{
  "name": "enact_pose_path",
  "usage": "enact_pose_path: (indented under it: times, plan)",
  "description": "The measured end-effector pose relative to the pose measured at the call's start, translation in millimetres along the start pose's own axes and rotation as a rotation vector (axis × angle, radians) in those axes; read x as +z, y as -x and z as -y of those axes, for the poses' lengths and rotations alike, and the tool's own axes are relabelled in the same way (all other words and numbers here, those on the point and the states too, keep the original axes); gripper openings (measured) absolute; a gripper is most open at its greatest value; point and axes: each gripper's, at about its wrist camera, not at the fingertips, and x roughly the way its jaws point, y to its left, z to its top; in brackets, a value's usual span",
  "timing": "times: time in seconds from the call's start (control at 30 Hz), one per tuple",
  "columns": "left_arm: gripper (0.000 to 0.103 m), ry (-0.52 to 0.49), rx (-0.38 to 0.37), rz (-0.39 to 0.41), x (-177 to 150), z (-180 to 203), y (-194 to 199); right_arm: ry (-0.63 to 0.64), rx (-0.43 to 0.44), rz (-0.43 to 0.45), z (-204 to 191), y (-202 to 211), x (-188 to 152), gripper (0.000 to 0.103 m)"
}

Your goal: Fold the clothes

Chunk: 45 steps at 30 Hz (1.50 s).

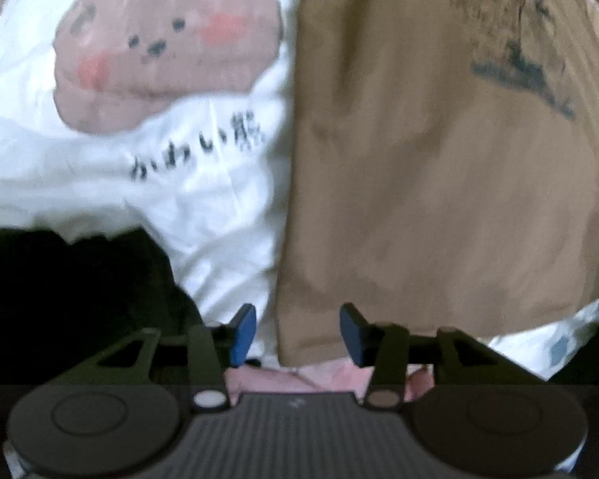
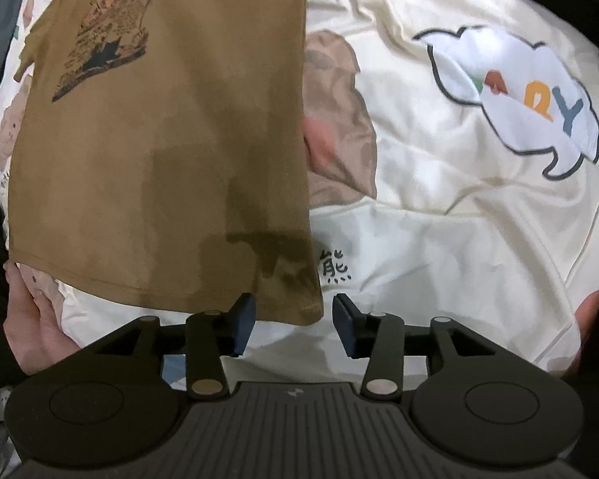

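A brown T-shirt point(image 1: 439, 183) with a dark printed picture lies flat on a white bedcover, folded to a long narrow shape with a straight left edge. In the right wrist view the same brown T-shirt point(image 2: 159, 151) fills the left half, its hem near the bottom. My left gripper point(image 1: 297, 333) is open over the shirt's near left corner, nothing between its blue pads. My right gripper point(image 2: 293, 325) is open too, just off the shirt's near right corner, with the corner close to its left pad point(image 2: 243, 321).
The white bedcover point(image 1: 203, 215) carries a pink-brown bear print point(image 1: 159, 44) and black lettering. In the right wrist view it shows a cloud print with coloured letters point(image 2: 515, 92). A hand point(image 2: 32, 319) rests at the cover's left edge. Dark fabric point(image 1: 60, 303) lies lower left.
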Motion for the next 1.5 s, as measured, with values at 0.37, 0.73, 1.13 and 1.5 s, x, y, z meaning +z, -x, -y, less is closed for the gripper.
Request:
enact_pose_path:
  times: [0.37, 0.73, 1.13, 1.5]
  plan:
    - [0.063, -0.032, 0.060, 0.283, 56, 27, 122, -0.011, 0.024, 0.241, -10, 60, 8, 0.048]
    - [0.079, -0.079, 0.127, 0.518, 68, 55, 191, 0.018, 0.035, 0.478, -18, 109, 20, 0.057]
    - [0.083, -0.057, 0.126, 0.577, 77, 61, 210, 0.039, 0.039, 0.518, -36, 128, 23, 0.070]
    - [0.083, -0.002, 0.102, 0.562, 95, 40, 192, 0.030, -0.023, 0.579, -41, 131, 29, 0.070]
